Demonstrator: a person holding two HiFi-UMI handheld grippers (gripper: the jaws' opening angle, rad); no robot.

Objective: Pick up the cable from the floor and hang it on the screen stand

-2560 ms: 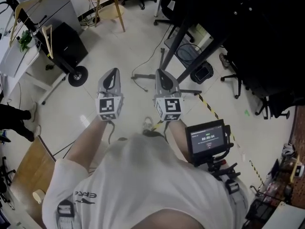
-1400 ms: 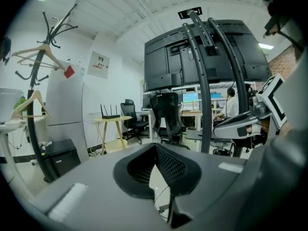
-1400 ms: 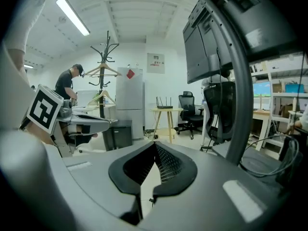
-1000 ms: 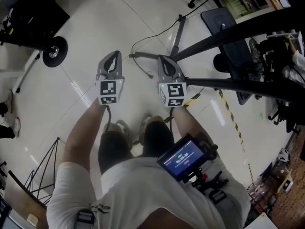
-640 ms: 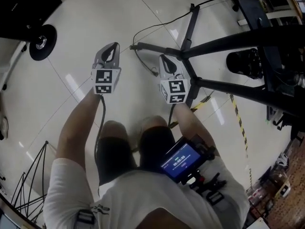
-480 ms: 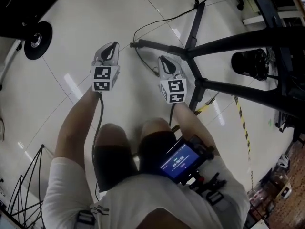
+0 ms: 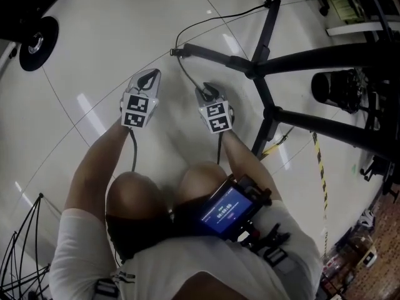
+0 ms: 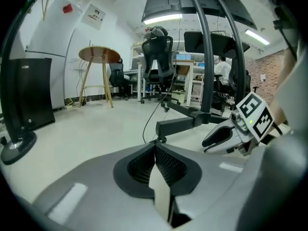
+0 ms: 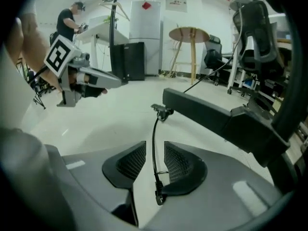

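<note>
A thin black cable (image 7: 184,74) lies on the pale floor, running from the tip of a screen stand leg (image 7: 209,54) toward me. My right gripper (image 7: 205,92) is low over its loose end. In the right gripper view the cable (image 9: 153,129) runs between the opening jaws of the right gripper (image 9: 154,150), with its plug (image 9: 158,196) resting by the right pad; neither pad presses on it. My left gripper (image 7: 150,75) hovers to the left, shut and empty, and in its own view the left gripper (image 8: 155,149) has its pads touching. The stand's black post (image 8: 207,57) rises ahead.
The stand's black legs (image 7: 325,55) spread across the floor at right. Striped yellow-black tape (image 7: 317,161) runs beside them. A black caster wheel (image 7: 34,42) sits far left. A round wooden table (image 8: 98,54), office chairs (image 8: 159,57) and a black cabinet (image 9: 127,60) stand further off.
The person has crouched and the view has dropped toward the floor. Both grippers have gone down and forward; the right one has reached the cable's loose end near the stand's leg.
</note>
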